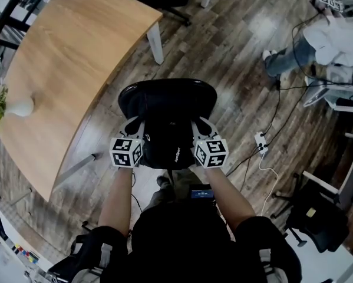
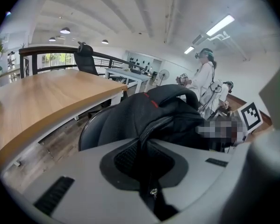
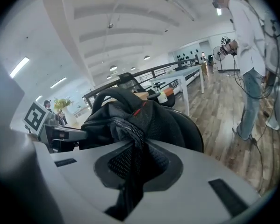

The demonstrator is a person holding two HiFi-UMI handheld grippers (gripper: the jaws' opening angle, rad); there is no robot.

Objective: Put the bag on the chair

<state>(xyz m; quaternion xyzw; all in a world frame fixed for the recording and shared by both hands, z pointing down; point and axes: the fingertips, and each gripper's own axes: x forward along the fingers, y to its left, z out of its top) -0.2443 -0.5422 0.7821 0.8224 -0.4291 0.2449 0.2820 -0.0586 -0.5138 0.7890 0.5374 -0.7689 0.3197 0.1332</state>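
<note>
Clamping the bag (image 1: 167,139) from both sides, the left gripper (image 2: 147,171) had its fingers closed on the zippered edge, and the right gripper (image 3: 130,174) pinched a fabric fold; the bag hung low over the chair (image 1: 164,92), just right of the counter (image 1: 64,69).

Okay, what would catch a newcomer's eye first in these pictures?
A black bag sits on a black chair at the centre of the head view, pinched from either side by the left tool and the right tool. A big curved wooden table fills the upper left.
</note>
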